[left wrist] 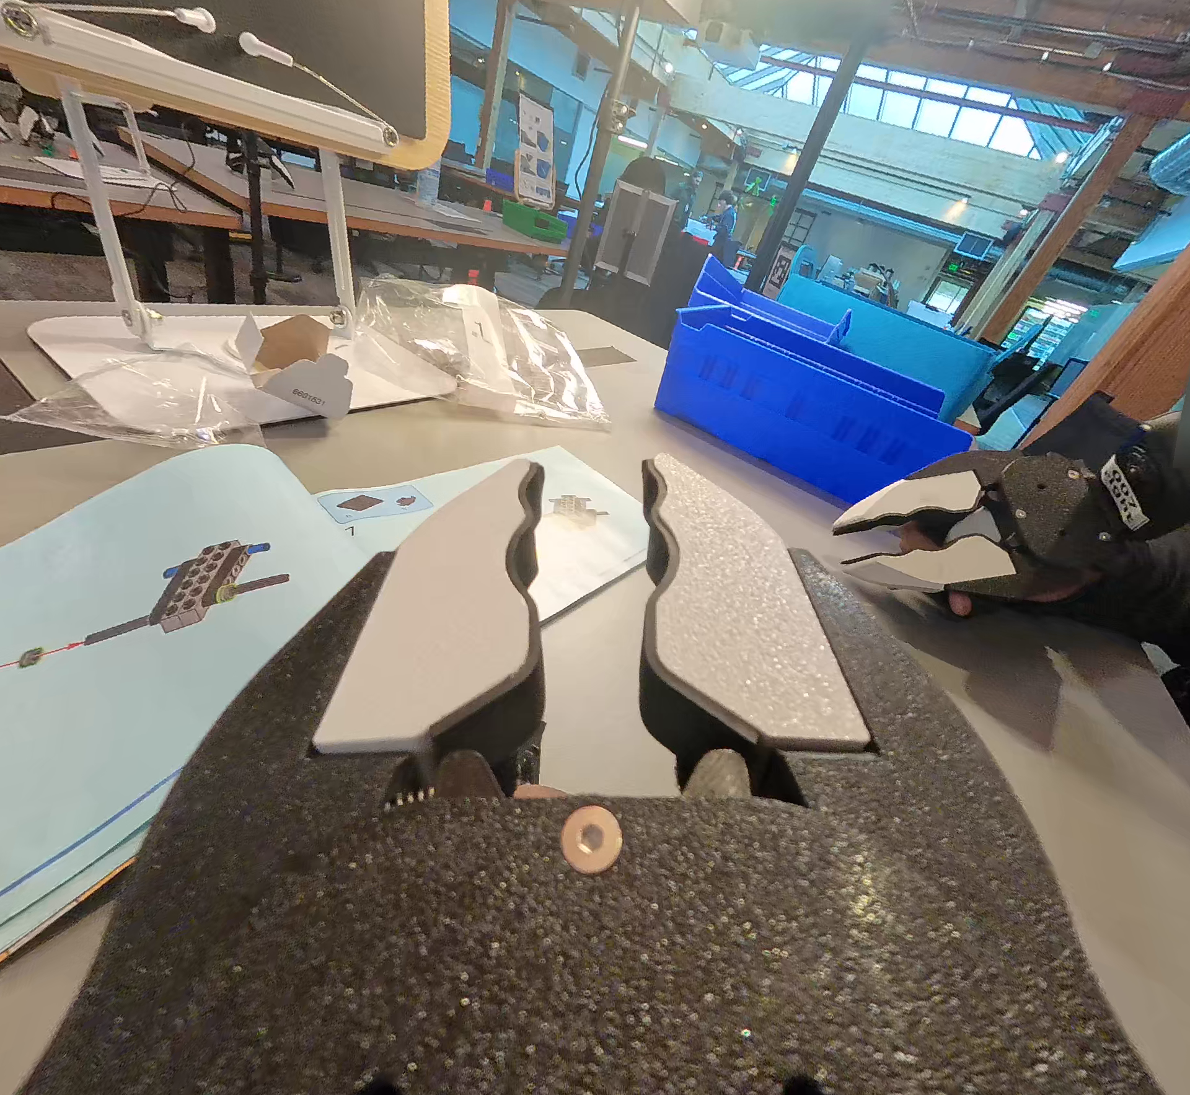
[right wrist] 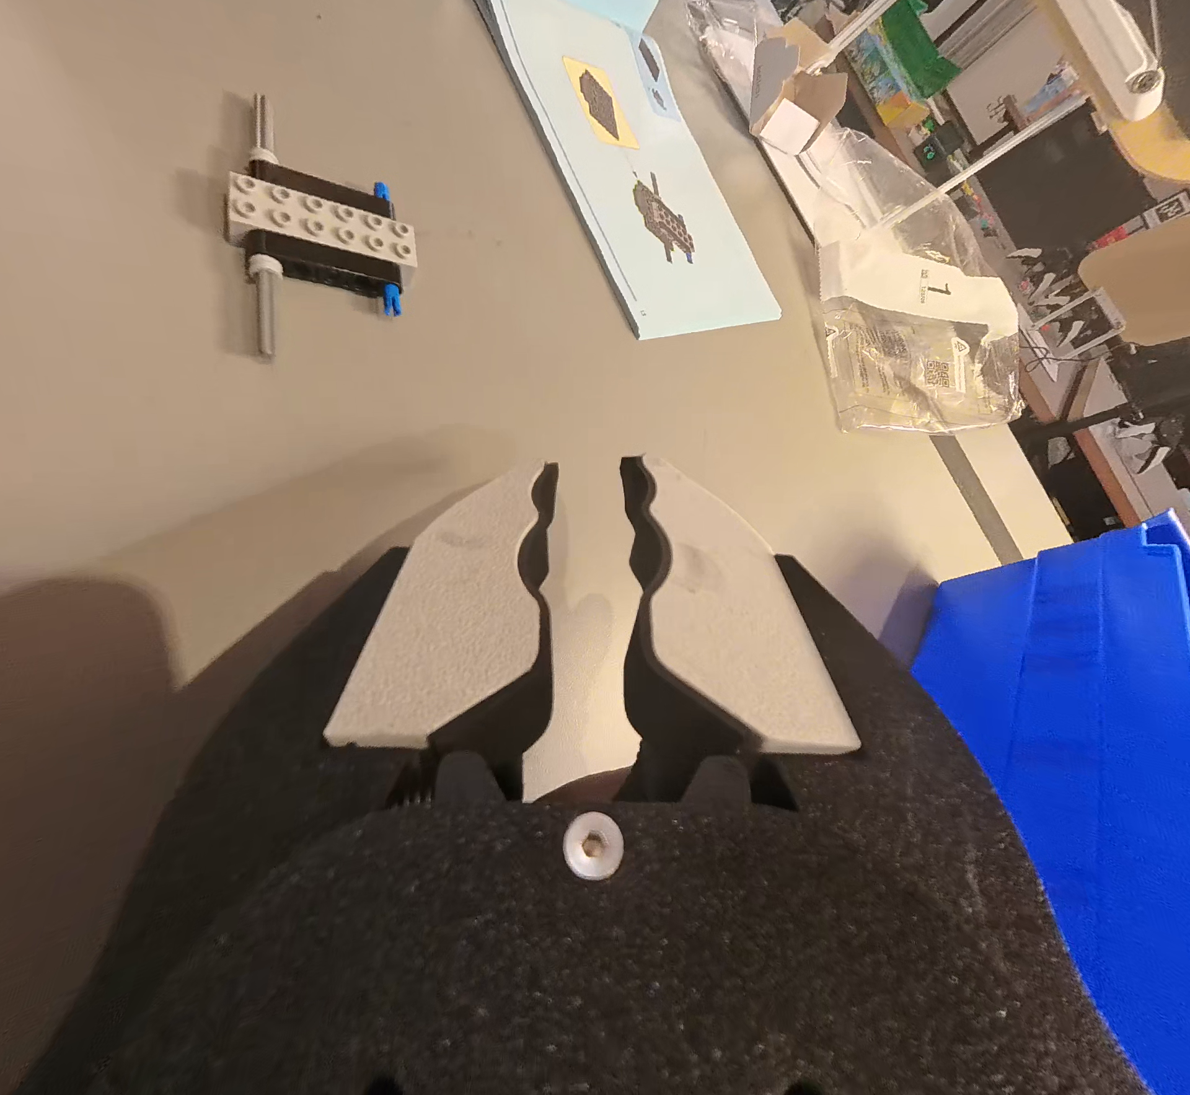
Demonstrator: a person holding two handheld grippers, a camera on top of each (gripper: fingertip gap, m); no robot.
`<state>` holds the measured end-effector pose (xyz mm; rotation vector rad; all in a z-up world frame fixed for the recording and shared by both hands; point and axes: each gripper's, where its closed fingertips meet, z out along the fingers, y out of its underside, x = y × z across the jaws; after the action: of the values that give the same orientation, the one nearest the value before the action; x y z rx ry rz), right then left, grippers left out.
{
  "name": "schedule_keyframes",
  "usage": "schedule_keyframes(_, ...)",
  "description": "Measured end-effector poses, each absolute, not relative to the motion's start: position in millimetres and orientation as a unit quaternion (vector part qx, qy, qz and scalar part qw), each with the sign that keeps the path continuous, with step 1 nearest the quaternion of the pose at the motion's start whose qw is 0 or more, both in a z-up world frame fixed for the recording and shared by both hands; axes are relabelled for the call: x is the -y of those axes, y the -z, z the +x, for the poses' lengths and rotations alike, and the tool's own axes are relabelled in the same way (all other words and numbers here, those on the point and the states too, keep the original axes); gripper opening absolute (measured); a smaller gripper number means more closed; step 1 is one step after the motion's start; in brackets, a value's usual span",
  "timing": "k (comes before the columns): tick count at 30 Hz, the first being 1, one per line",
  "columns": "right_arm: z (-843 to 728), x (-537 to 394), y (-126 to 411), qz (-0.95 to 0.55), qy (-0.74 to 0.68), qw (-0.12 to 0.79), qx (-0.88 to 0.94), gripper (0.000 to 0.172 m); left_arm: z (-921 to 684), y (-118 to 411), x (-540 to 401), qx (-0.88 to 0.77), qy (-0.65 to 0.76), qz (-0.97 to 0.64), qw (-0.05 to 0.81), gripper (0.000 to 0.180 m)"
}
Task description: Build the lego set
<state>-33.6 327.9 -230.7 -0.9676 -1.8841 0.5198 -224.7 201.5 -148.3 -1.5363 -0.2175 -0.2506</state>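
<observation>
Left to right: the brick assembly (right wrist: 320,225), a grey studded plate on black beams with a grey axle and blue pins, lies on the desk (right wrist: 161,433) apart from both grippers; a careless sweep could roll it or knock a pin loose. The left gripper (left wrist: 592,472) hovers over the instruction booklet (left wrist: 129,581), fingers parted and empty, and could crease a page. The right gripper (right wrist: 589,462), likewise parted and apparently empty, sits beside the blue bin (right wrist: 1062,839); printed bags and a numbered carton flap bear writing, and no brand is legible.
</observation>
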Motion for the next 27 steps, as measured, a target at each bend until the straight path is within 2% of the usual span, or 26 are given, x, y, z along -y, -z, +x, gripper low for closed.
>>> schedule_keyframes(6,-33.1,-325.3,229.1,-0.385,-0.215,0.466,0.767,0.021,-224.6,148.5,-201.5,0.098,0.111,-0.692,0.706,0.030)
schedule_keyframes(9,-32.5,-315.5,215.4,-0.393,-0.283,0.442,0.755,0.021,-219.8,151.6,-205.1,0.091,0.108,-0.705,0.695,0.030)
schedule_keyframes(13,-19.4,-307.0,157.4,-0.396,-0.416,0.383,0.724,0.021,-213.9,155.6,-209.4,0.092,0.123,-0.714,0.683,0.030)
schedule_keyframes(16,17.6,-310.2,110.1,-0.333,-0.483,0.305,0.750,0.021,-216.7,151.3,-204.7,0.099,0.128,-0.698,0.697,0.030)
schedule_keyframes(20,33.3,-401.4,50.5,-0.323,-0.456,0.393,0.730,0.021,-216.3,146.3,-199.1,0.099,0.155,-0.678,0.712,0.029)
schedule_keyframes(23,10.6,-514.3,72.1,-0.387,-0.297,0.459,0.742,0.021,-213.5,148.0,-201.5,0.092,0.164,-0.684,0.705,0.029)
schedule_keyframes(27,-20.7,-595.1,151.3,-0.444,-0.158,0.398,0.787,0.021,-210.2,149.6,-203.6,0.085,0.162,-0.691,0.699,0.029)
